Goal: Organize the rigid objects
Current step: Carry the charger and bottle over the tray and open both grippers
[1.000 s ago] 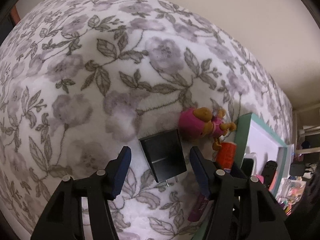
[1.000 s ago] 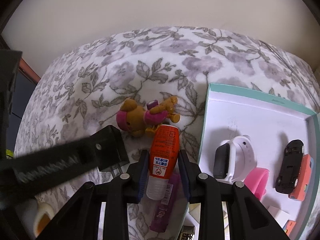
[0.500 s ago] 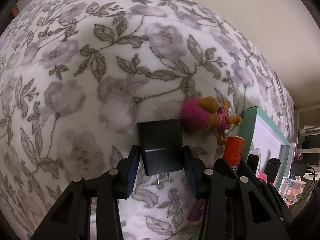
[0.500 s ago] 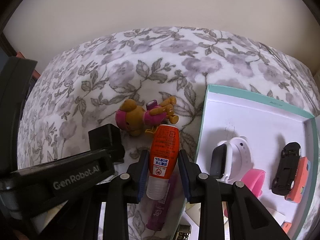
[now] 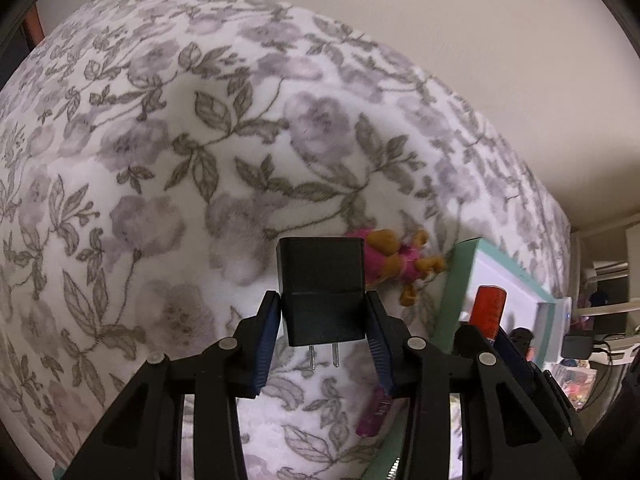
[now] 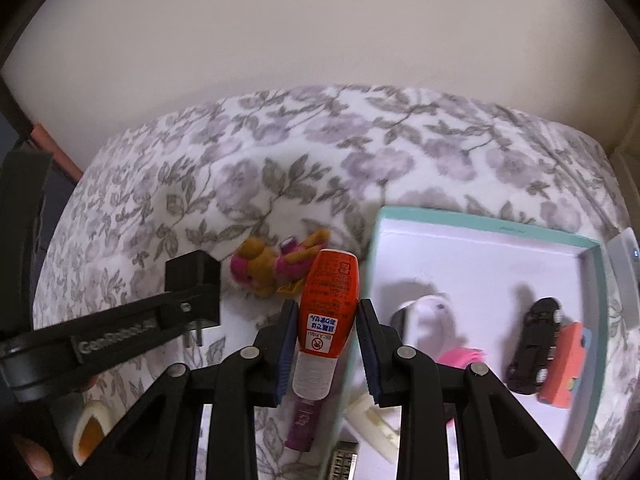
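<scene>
**Both hands full over the flowery blanket**

My left gripper (image 5: 322, 312) is pinching the black plug adapter (image 5: 321, 280) by its sides, prongs pointing back at me, lifted off the floral blanket (image 5: 160, 160). My right gripper (image 6: 327, 330) is clamped on the orange bottle (image 6: 326, 312), white cap toward me, just left of the teal-rimmed box (image 6: 480, 226). A pink toy dog (image 6: 272, 266) lies on the blanket between them.

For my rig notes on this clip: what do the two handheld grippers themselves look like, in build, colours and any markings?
Both are black plastic two-finger tools. The left gripper and right gripper each have angular, cut-out finger arms with round silver pivot pins and ribbed dark blue pads. Seen from the right wrist view, the left one's side bears raised "GenRobot.AI" lettering. No cables or sleeves show.
</scene>
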